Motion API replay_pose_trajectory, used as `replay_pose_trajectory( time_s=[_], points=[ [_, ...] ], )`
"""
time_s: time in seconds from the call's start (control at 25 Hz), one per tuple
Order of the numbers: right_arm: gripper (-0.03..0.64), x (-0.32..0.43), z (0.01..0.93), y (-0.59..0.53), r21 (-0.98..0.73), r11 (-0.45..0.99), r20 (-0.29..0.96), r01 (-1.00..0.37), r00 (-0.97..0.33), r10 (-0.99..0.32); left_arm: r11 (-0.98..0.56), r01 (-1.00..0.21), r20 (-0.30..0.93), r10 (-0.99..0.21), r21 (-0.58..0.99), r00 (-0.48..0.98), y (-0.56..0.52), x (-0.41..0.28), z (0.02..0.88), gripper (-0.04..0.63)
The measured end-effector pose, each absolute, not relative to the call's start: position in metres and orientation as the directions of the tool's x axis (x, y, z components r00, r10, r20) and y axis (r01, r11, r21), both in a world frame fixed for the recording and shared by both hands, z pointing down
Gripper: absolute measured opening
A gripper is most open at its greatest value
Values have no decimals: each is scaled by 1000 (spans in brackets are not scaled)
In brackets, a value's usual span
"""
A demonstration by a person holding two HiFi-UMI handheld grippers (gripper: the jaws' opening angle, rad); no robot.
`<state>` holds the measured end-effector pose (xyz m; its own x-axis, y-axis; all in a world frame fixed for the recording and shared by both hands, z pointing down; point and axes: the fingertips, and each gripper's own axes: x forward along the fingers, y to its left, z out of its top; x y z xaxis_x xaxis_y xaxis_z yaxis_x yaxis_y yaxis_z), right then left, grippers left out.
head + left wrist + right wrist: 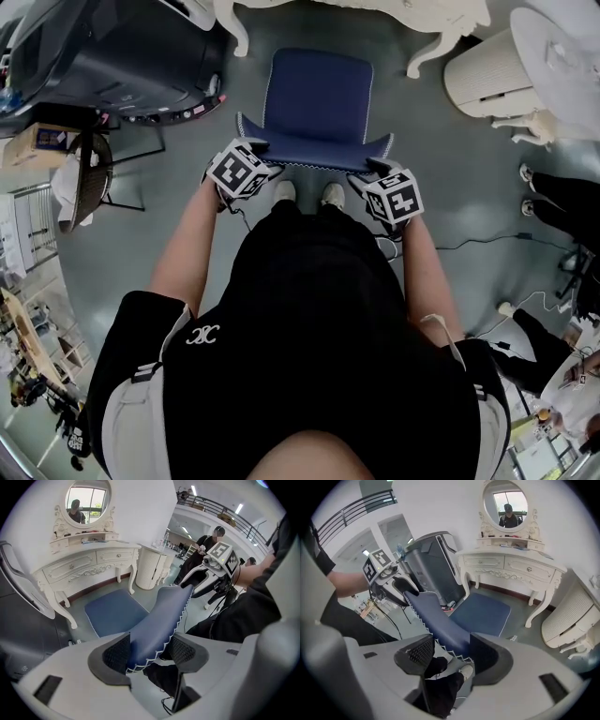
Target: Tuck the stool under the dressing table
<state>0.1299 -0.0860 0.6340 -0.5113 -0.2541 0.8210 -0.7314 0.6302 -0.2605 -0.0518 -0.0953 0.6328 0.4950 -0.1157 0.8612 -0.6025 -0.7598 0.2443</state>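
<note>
The stool has a blue padded seat (319,98) and a low blue backrest (314,159) with white zigzag stitching. It stands on the grey floor just in front of the white carved dressing table (89,562), not under it. My left gripper (255,150) straddles the backrest's left end and my right gripper (375,169) its right end. In the left gripper view the backrest (154,620) runs between wide jaws (147,651). In the right gripper view it (440,630) lies against one pad, with a gap at the other (450,651). Both grippers are open.
A white ribbed cabinet (487,75) stands right of the dressing table's legs (431,52), a large black machine (122,56) to the left. A cable (469,244) trails on the floor at the right, near another person's shoes (530,178). My own feet (305,194) are just behind the stool.
</note>
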Motion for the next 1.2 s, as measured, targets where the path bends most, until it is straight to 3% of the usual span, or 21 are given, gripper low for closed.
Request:
replay_pose_trajectory(
  time_s=[0.64, 1.2],
  points=[
    [249, 158, 632, -179, -123, 609, 831, -783, -417, -368, -698, -683, 848, -212, 216, 485, -169, -25, 633, 250],
    [250, 179, 634, -232, -128, 636, 835, -761, -429, -345, -685, -698, 840, -242, 207, 486, -217, -3, 631, 252]
  ],
)
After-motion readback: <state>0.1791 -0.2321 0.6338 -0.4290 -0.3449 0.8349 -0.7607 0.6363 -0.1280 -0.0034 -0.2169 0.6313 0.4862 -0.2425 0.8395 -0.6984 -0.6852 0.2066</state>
